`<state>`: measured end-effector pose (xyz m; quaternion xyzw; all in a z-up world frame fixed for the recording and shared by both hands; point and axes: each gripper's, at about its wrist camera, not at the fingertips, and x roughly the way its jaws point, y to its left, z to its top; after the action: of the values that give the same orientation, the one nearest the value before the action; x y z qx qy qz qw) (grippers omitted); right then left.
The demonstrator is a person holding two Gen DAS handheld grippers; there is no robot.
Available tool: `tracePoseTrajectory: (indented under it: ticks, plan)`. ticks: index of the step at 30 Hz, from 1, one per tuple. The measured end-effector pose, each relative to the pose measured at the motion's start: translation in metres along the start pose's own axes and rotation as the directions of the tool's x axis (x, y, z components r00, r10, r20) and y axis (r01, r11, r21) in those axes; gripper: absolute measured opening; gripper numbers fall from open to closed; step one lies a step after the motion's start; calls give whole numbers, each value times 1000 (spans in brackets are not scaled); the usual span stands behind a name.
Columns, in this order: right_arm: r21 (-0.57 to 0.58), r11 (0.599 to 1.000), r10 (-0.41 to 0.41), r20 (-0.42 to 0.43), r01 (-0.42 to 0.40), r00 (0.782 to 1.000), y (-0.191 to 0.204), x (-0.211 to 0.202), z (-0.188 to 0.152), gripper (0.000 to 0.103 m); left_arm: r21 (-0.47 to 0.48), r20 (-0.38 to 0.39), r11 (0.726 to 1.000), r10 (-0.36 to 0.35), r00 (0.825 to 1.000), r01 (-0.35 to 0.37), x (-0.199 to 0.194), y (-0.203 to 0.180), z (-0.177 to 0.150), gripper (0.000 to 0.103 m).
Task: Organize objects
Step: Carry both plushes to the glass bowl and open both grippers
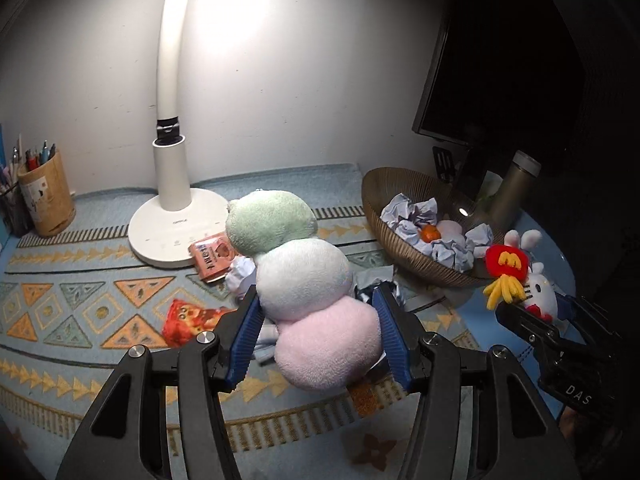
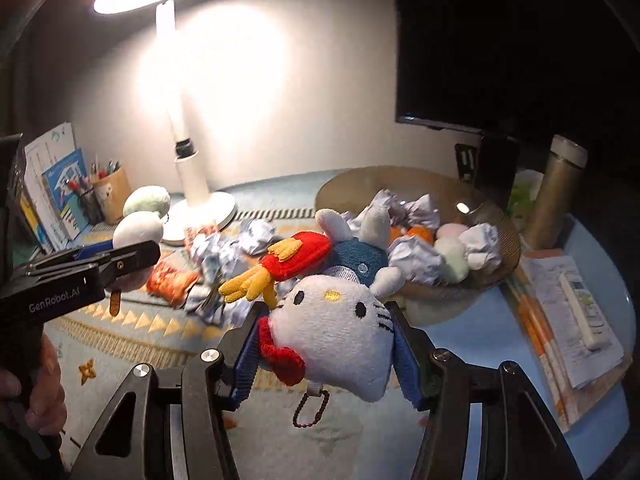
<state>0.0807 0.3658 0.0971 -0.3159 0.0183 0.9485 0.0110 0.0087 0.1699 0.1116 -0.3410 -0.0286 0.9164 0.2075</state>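
Note:
My left gripper is shut on a three-ball plush of green, white and pink, held above the patterned mat. The plush also shows in the right wrist view. My right gripper is shut on a white cat plush with a red bow, red fries pouch and a bead chain. It also shows at the right of the left wrist view, next to the woven basket.
The basket holds crumpled paper balls and small items. More paper balls and snack packets lie on the mat. A white lamp base, pen holder, monitor, flask and papers stand around.

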Motion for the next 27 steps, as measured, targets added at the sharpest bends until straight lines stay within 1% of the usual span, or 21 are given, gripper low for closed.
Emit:
tracePoseTrajectory:
  ticks: [2,4,6,8,11,14,16,18,19,20,21,22,23,24,25,27]
  plan:
    - [43,999,-18,32,17,999,-27,4,22,56,12,-4,999,-39,999,39,18,-17,20,53]
    - [75,997,-19,55,15,998,-48,11,41,56,28,-2,998,-59,998,59,36,-33,36,53]
    - [98,995,-29,59,23,998,-65,24,58,56,44,-2,998,-47,999,47,56,-49,47,53]
    - [127,991,-44,50,37,998,-80,41,71,56,67,2,997,-28,1000,28,77,-64,55,53]
    - [176,982,-67,20,63,998,-102,72,84,56,82,-18,996,-42,999,43,108,-79,60,53]
    - [227,972,-53,-17,55,998,-122,103,88,56,73,-39,995,-71,997,74,132,-87,64,53]
    - [259,965,-33,-43,43,999,-131,117,87,57,82,-51,994,-72,996,76,143,-91,66,53]
    - [285,958,-9,-51,23,999,-137,125,86,57,102,-55,993,-56,997,62,151,-96,68,56]
    - [289,957,-16,-51,30,999,-139,127,85,57,118,-56,992,-46,997,53,155,-98,68,59]
    - [285,958,-26,-50,39,998,-140,129,85,59,125,-53,991,-39,998,45,157,-99,68,68]
    - [280,959,-30,-50,43,998,-141,131,85,62,126,-51,991,-35,998,41,159,-100,68,76]
    - [282,958,-34,-49,46,998,-142,131,85,76,122,-44,992,-35,998,41,160,-99,68,86]
    - [290,956,-43,-43,54,998,-143,130,83,80,116,-36,992,-37,999,41,159,-97,68,87]
    - [292,955,-47,-37,56,998,-145,130,83,82,114,-39,993,-36,999,41,158,-96,67,87]
    - [289,955,-51,-36,60,998,-145,129,83,83,113,-45,993,-33,998,38,157,-94,67,87]
    - [279,958,-57,-38,65,998,-144,126,82,83,112,-31,993,-26,999,30,149,-92,65,87]
